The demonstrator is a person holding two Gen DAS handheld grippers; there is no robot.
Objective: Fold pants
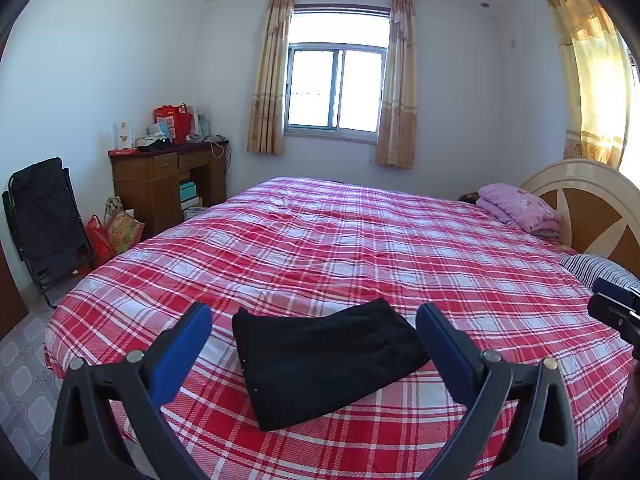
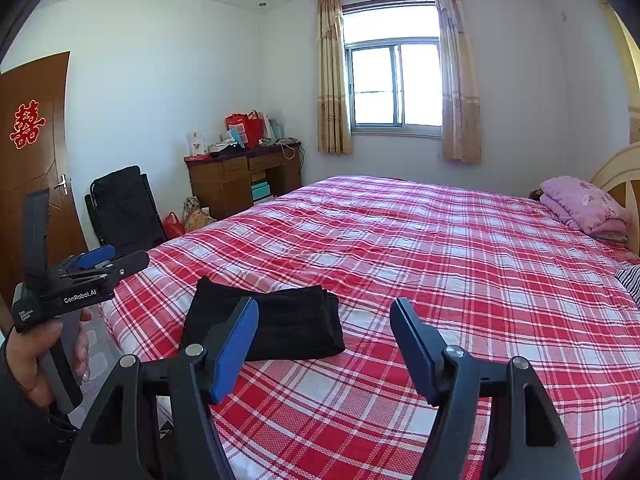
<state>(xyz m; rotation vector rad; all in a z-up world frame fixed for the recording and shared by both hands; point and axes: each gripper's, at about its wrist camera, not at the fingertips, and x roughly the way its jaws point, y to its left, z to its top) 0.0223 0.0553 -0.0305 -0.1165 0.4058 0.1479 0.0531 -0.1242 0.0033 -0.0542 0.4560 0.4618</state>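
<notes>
Black pants (image 1: pixel 324 360) lie folded into a compact rectangle on the red plaid bed (image 1: pixel 360 248), near its front edge. My left gripper (image 1: pixel 314 316) is open and empty, held above and just in front of the pants, its blue pads to either side of them. In the right wrist view the pants (image 2: pixel 288 320) lie left of centre. My right gripper (image 2: pixel 324 312) is open and empty, above the bed to the right of the pants. The left gripper (image 2: pixel 100 260) shows at the left of that view, held in a hand. The right gripper's tip (image 1: pixel 616 304) shows at the right edge of the left wrist view.
A folded pink blanket (image 1: pixel 520 208) and a striped pillow (image 1: pixel 592 268) lie by the headboard (image 1: pixel 592 200) at the right. A wooden desk (image 1: pixel 168 180) with clutter, a black folding chair (image 1: pixel 44 216) and bags stand on the floor at the left. A door (image 2: pixel 36 168) is far left.
</notes>
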